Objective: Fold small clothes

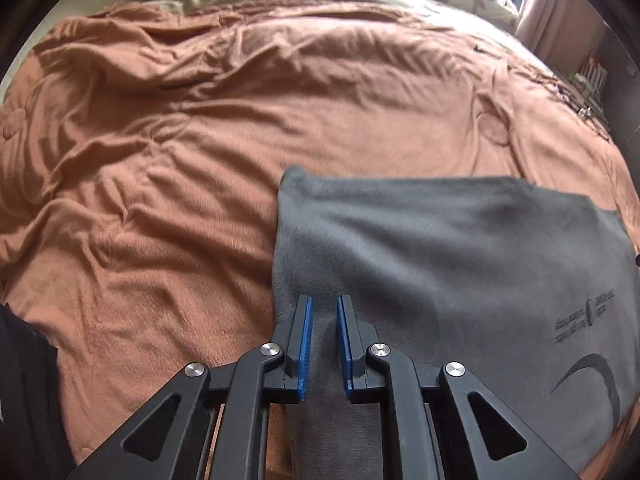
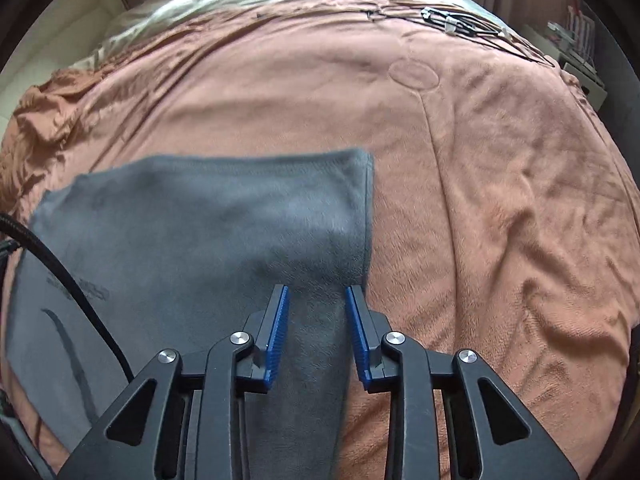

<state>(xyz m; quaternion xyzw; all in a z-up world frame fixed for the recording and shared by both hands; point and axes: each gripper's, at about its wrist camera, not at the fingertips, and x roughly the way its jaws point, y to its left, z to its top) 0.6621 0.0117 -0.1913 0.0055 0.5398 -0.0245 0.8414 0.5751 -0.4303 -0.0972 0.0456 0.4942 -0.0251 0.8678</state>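
1. On the bed (image 1: 160,160), the grey garment (image 1: 460,248) lay flat on the orange blanket (image 2: 500,200), near my edge.
2. My left gripper (image 1: 324,304) had its jaws narrowly parted with grey cloth running between them; whether they pinched it I couldn't tell.
3. My right gripper (image 2: 316,294) stood wider, astride the cloth but not pressing it.
4. I judged the fleece soft, light and limp, best taken at its near corners.
5. Open blanket lay beyond; cables (image 2: 460,22) sat well apart.
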